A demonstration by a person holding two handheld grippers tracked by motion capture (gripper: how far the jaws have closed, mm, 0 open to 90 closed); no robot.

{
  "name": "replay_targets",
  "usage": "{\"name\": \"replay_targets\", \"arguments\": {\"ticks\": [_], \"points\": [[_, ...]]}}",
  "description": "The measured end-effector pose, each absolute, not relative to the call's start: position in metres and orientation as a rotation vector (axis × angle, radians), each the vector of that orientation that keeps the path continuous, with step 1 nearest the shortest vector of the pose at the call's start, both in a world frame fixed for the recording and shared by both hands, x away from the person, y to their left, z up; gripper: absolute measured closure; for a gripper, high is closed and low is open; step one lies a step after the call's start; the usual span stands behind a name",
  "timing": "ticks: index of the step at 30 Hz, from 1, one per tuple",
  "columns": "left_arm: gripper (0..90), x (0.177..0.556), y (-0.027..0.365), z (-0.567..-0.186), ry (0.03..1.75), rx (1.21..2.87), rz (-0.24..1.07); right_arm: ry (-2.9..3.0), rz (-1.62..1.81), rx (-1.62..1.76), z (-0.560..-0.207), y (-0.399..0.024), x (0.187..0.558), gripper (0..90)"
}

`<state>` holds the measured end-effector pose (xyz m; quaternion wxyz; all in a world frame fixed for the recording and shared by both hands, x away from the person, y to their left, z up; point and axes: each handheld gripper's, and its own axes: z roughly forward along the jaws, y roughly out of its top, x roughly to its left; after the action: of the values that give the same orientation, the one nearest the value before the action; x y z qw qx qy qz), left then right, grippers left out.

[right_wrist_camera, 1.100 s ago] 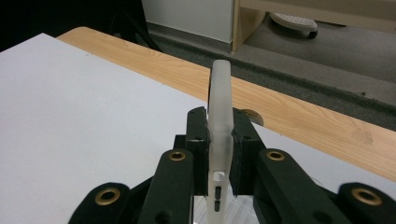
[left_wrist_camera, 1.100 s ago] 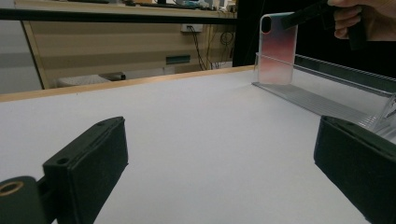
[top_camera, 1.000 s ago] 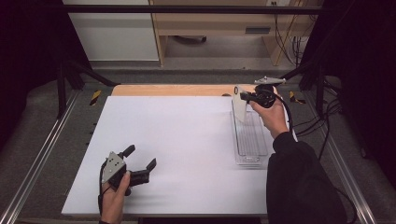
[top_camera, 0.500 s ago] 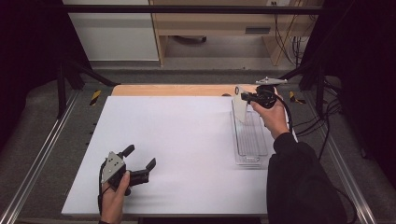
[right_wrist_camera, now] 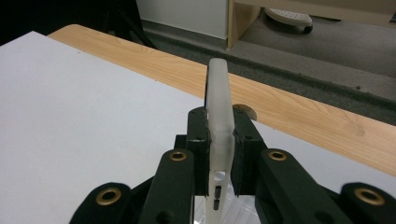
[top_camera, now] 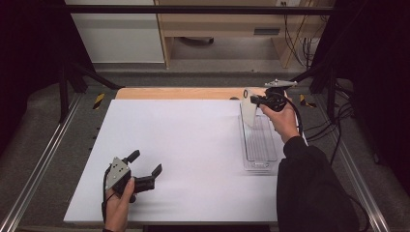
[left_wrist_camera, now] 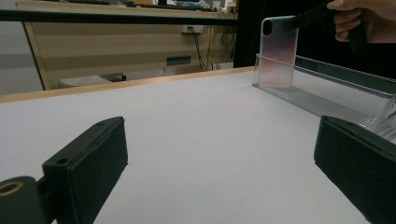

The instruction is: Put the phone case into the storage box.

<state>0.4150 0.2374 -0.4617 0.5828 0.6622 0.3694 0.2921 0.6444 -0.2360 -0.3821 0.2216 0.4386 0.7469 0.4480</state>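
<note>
A translucent white phone case [top_camera: 249, 111] hangs upright over the far end of a clear plastic tray [top_camera: 244, 145] at the table's right side. My right gripper [top_camera: 255, 100] is shut on the case's upper edge. In the right gripper view the pads [right_wrist_camera: 198, 140] press on both faces of the case [right_wrist_camera: 219, 93], seen edge-on. The left gripper view shows the case [left_wrist_camera: 279, 51] standing above the tray [left_wrist_camera: 327, 81]. My left gripper [top_camera: 146, 162] rests on the white table near its front left, jaws open wide with nothing between them [left_wrist_camera: 219, 163].
The white table top [top_camera: 183, 135] ends at a wooden strip [top_camera: 179, 93] along the far edge. Metal rails [top_camera: 43, 159] run down both sides. Cables [top_camera: 333, 125] hang off the right side, and a cabinet [top_camera: 222, 29] stands behind the table.
</note>
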Motion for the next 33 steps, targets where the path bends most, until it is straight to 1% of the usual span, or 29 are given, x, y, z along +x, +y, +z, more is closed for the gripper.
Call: {"name": "replay_targets", "arguments": {"ticks": [25, 33], "points": [[2.3, 0.4147, 0.238, -0.4611, 0.864, 1.543, 0.684, 2.089, 1.15, 1.209, -0.3773, -0.2329, 0.6461, 78.9], [2.3, 0.4145, 0.2366, -0.4613, 0.86, 1.55, 0.684, 2.091, 1.113, 1.195, -0.3774, -0.235, 0.6472, 76.3]]}}
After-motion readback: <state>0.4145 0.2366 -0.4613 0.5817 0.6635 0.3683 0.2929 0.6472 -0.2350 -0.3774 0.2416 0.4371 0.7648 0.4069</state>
